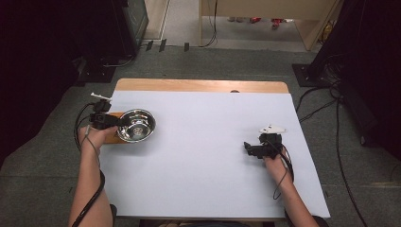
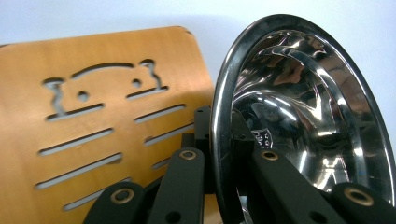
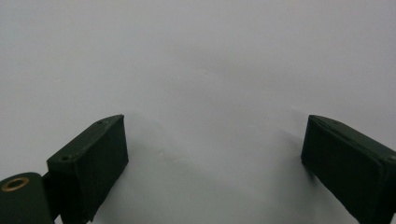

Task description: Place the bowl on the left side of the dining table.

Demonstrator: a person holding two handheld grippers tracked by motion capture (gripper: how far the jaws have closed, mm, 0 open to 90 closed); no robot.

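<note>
Table point(image 1: 203, 189) fills centre of high view. Bowl point(image 1: 136, 125) at left edge of table, mid-height of frame, over wooden board point(image 1: 113, 135), which pokes out at its left. Left gripper point(image 1: 116, 121) at bowl's left rim, one jaw inside, one outside. Right gripper point(image 1: 247, 147) right of centre, lower, on bare sheet, well apart from bowl. Forearms enter from bottom corners.

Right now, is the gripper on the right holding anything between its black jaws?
No: the right gripper has its jaws spread wide apart, with nothing but the bare white table sheet between them.
</note>
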